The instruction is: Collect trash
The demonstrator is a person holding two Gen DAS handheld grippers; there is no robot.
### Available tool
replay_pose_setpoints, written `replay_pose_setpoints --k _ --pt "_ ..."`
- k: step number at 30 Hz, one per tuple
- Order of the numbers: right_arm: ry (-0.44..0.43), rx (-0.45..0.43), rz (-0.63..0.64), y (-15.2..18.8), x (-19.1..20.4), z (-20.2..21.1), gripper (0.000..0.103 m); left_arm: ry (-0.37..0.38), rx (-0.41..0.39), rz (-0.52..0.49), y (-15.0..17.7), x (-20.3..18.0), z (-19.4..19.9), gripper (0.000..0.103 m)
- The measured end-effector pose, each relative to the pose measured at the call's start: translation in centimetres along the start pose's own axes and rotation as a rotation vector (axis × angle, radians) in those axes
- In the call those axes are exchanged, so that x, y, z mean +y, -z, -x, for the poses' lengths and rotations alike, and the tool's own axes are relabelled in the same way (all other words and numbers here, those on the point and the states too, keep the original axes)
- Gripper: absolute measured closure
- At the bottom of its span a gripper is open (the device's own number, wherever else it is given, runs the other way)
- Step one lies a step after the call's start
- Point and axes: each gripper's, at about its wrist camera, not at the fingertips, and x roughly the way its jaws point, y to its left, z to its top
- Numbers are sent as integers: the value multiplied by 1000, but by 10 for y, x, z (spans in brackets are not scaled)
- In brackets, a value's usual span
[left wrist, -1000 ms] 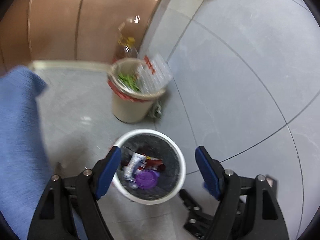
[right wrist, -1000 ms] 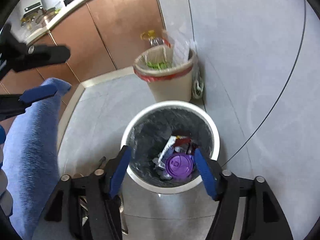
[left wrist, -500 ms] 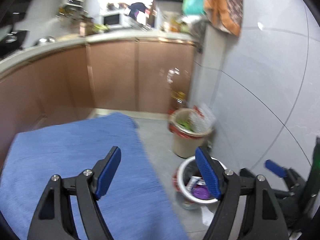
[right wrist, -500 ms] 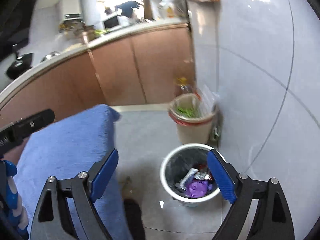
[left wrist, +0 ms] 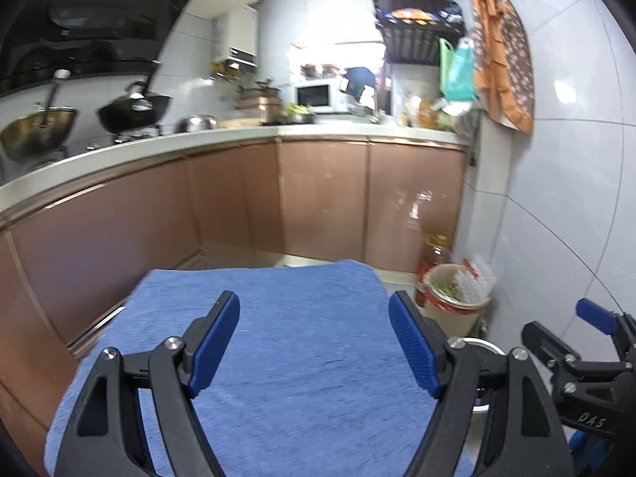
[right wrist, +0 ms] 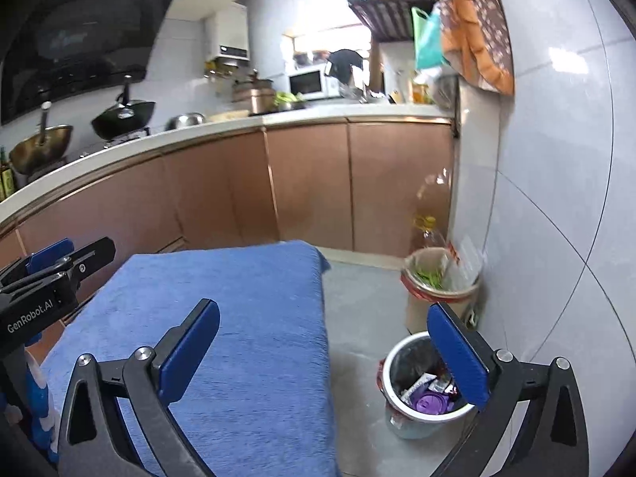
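STEP: scan blue cloth-covered tabletop (right wrist: 246, 338) for trash | LEFT hand-held gripper (left wrist: 314, 342): open, empty | RIGHT hand-held gripper (right wrist: 324, 351): jaws just opening, empty | TARGET: round white plastic bin (right wrist: 391, 361), approach level.

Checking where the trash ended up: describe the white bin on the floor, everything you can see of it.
The white bin is a small round pail with a white rim and a dark liner inside. It stands upright on the grey floor tiles, near the tiled wall, just in front of a taller beige bin and right of the blue-covered table. Inside lie a purple round lid and some wrappers. Something red shows around its outside below the rim. The right gripper's finger hides part of its rim; nothing grips it.
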Motion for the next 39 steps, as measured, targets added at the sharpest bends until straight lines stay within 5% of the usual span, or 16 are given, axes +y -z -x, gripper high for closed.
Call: replay_pose_setpoints --k 9,39 --pt "-21 -39 36 6 20 23 0 -145 -48 10 12 21 37 18" --pt "46 -77 17 15 26 32 0 -178 -69 9 27 26 52 18"
